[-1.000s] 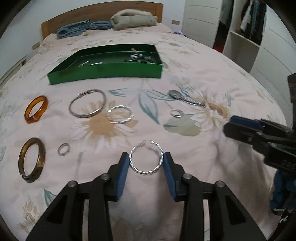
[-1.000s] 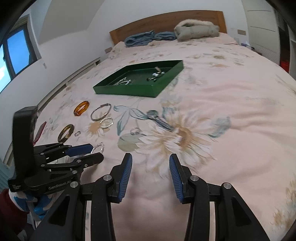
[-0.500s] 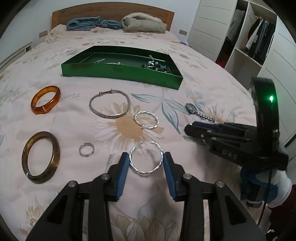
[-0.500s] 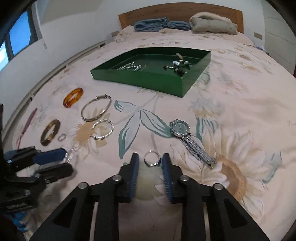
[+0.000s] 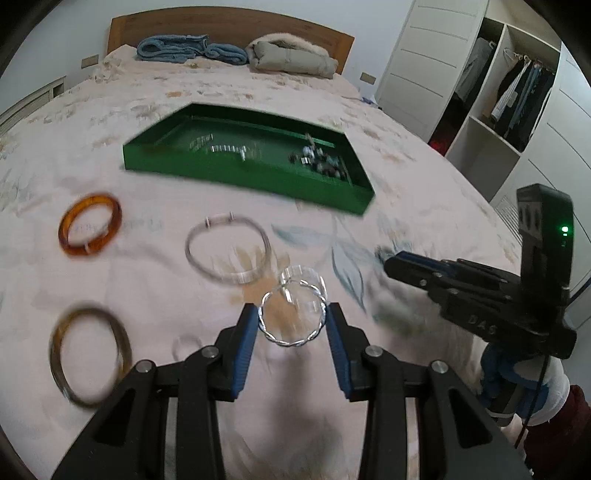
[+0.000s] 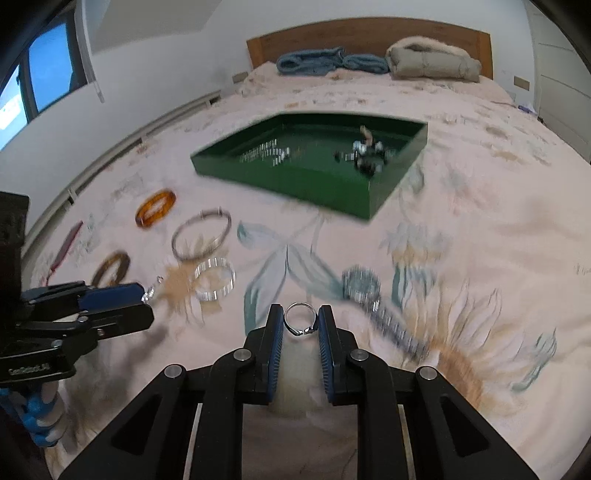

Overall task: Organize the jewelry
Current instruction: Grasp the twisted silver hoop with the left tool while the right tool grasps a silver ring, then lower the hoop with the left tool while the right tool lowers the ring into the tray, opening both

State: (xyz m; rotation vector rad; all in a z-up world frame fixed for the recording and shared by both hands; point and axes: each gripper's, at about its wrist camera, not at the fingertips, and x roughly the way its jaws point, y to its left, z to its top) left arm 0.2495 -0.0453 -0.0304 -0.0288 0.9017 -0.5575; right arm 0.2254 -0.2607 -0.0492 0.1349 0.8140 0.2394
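**Both grippers loaded, tray waiting further up the bed**

Biggest thing first: the bed [image 6: 480,229], floral cover, with everything laid out on it. Folded blue and beige bedding sits up by the headboard [image 5: 229,26].

Next the green tray [image 6: 354,199], out in the middle of the bed, well beyond both grippers. It's got a silver chain on its left side and a dark clump of pieces towards the right.

Left gripper [image 5: 292,325] has its pads clamped on either side of a twisted silver hoop [image 5: 293,341], which sits sharp while the bedding behind it is blurred.

Right gripper [image 6: 301,325] has just been closing, and its pads are now pinched on a small ring [image 6: 300,320].

Loose stuff on the cover, left of the grippers: an amber bangle [image 5: 90,223], a darker brown bangle [image 5: 88,354], a thin silver bangle [image 5: 229,251] and a smaller twisted silver bracelet [image 6: 214,278]. There's a tiny ring near the brown bangle too, but it's too smeared to say much.

A watch [image 6: 369,295] lies just right of the right gripper.
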